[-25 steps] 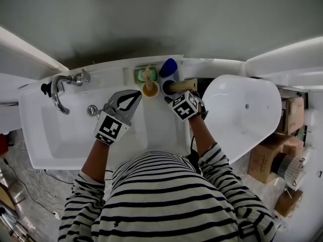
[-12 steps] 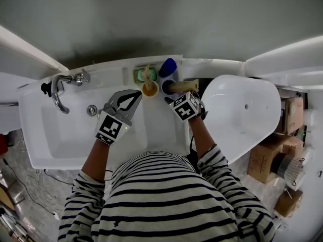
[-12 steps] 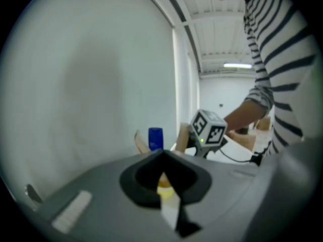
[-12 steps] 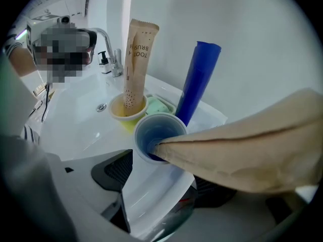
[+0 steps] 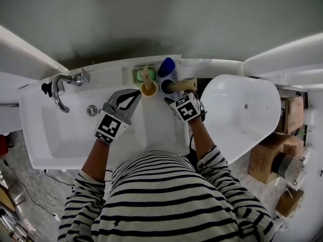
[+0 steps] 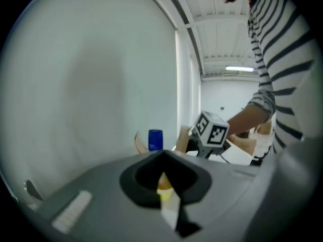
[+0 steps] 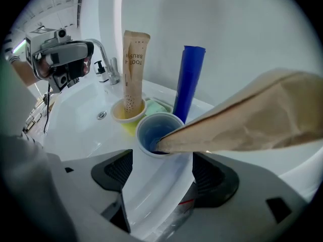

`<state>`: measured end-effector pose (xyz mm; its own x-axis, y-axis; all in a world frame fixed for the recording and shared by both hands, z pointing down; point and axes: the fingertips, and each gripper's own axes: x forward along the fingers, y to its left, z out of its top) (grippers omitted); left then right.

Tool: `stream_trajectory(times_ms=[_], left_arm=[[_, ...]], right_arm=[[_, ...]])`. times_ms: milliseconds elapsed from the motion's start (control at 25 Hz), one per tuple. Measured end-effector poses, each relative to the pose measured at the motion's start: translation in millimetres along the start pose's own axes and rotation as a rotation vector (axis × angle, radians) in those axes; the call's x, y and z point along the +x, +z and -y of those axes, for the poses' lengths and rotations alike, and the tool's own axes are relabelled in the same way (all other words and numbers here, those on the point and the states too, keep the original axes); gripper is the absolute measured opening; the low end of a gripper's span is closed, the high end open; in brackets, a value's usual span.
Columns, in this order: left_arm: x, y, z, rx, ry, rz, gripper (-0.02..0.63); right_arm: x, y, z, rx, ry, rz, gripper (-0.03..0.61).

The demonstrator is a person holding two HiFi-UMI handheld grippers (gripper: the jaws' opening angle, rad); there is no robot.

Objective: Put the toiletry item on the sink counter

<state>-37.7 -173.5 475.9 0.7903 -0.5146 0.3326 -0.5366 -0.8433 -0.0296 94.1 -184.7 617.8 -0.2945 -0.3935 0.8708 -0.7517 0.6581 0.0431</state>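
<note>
Right gripper [image 7: 159, 170]: jaws wide apart, pads pressing on nothing. Only a bare strip of the white counter [image 5: 160, 124] shows between them.

Blue cup [image 7: 157, 130]: upright on the counter, just ahead of the right jaws and roughly centred on the gap.

Toiletry item, a brown paper package [image 7: 252, 115]: narrow end inside the blue cup. The rest leans out of it and passes above and beyond the right-hand jaw, clear of both pads. In the head view it lies nearly level, from the cup away toward the counter's right end.

Ahead and left of the right jaws: yellow cup [image 7: 126, 120] with a paper toothbrush packet [image 7: 134, 69] standing in it, just beside the blue cup.

Behind the blue cup: a blue tube [image 7: 188, 82], upright. A green soap dish [image 7: 157, 106] sits between the two cups, farther back.

Faucet [image 7: 103, 54]: far ahead left.

Left gripper [image 5: 135, 95]: jaws closed together, nothing held. It hovers over the counter with the tips pointing at the yellow cup, short of touching it.
</note>
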Motion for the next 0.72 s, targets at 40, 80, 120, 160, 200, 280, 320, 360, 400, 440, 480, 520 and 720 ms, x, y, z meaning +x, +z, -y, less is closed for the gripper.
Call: stream_trajectory(times_ms=[40, 80, 120, 160, 200, 280, 320, 360, 400, 440, 480, 520, 720], left_arm=[[-0.7, 0.8, 0.0, -0.008, 0.002, 0.004, 0.006], [-1.4, 1.6, 0.2, -0.015, 0.005, 0.008, 0.006], [-2.0, 2.2, 0.6, -0.02, 0.007, 0.011, 0.006], [-2.8, 2.8, 1.2, -0.025, 0.009, 0.014, 0.006], [-3.7, 3.3, 1.9, -0.03, 0.012, 0.017, 0.006], [-5.8, 4.4, 3.6, -0.043, 0.018, 0.025, 0.006], [-6.9, 5.2, 4.6, -0.05, 0.021, 0.029, 0.006], [-8.2, 6.3, 5.7, -0.055, 0.025, 0.032, 0.006], [-9.9, 7.6, 6.6, -0.062, 0.03, 0.036, 0.006], [-12.0, 8.8, 7.0, -0.07, 0.038, 0.04, 0.006], [-14.3, 9.8, 7.2, -0.082, 0.045, 0.047, 0.006], [-16.7, 11.0, 7.6, -0.096, 0.052, 0.057, 0.006], [-29.9, 19.1, 16.6, -0.155, 0.073, 0.094, 0.006]], right_arm=[[-0.9, -0.5, -0.5, 0.006, 0.002, 0.004, 0.354], [-1.8, -1.0, -1.1, 0.013, 0.003, 0.01, 0.354], [-2.5, -1.7, -1.4, 0.019, 0.002, 0.017, 0.354], [-3.1, -2.5, -1.9, 0.024, 0.001, 0.025, 0.354], [-4.1, -3.3, -2.9, 0.031, 0.002, 0.03, 0.354], [-7.2, -4.5, -5.9, 0.044, 0.006, 0.039, 0.354], [-9.3, -4.9, -7.2, 0.051, 0.008, 0.046, 0.354], [-11.9, -5.1, -8.5, 0.06, 0.01, 0.053, 0.354], [-14.6, -5.1, -9.8, 0.069, 0.013, 0.062, 0.354], [-17.5, -4.9, -11.2, 0.079, 0.015, 0.071, 0.354], [-20.2, -4.7, -12.5, 0.089, 0.017, 0.08, 0.354], [-23.2, -4.5, -13.6, 0.098, 0.019, 0.09, 0.354], [-46.4, -1.5, -21.5, 0.141, 0.029, 0.159, 0.354]])
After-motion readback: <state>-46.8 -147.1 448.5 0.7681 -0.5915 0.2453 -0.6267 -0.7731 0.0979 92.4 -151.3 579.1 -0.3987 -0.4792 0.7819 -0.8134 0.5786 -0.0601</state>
